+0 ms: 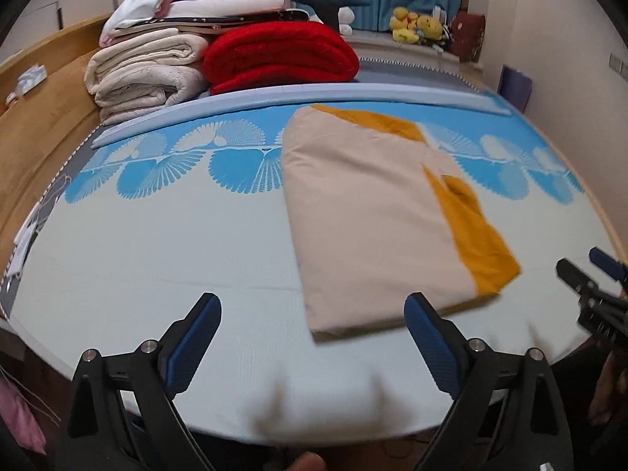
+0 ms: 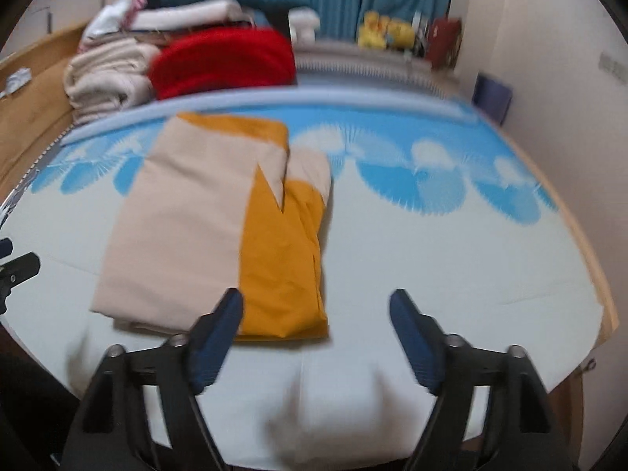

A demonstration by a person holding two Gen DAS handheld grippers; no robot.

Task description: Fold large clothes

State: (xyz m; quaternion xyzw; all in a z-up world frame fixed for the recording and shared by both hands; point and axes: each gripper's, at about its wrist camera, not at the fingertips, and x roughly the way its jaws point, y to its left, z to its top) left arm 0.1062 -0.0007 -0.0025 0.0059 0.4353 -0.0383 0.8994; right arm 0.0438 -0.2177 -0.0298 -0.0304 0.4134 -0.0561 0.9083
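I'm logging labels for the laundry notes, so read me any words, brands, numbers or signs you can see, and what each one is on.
None can be read.
Folded beige and mustard-yellow cloth: plain, no print or tag showing.
Light blue bedsheet with fan pattern: pattern only, no lettering.
Black strip with pale marks in the folded pile: too small to read.
Dark red bag on the window ledge: too blurred to tell.

I'm seeing the whole right wrist view smearing with motion blur; the stacked bedding (image 2: 165, 35) and yellow plush toys (image 2: 382, 31) are losing all detail. The folded garment (image 1: 376, 212) is blurring along its near edge, hiding how many layers it has. The right gripper (image 1: 588, 271) is getting cut off by the left view's edge. Small items beside the toys are staying unreadable.
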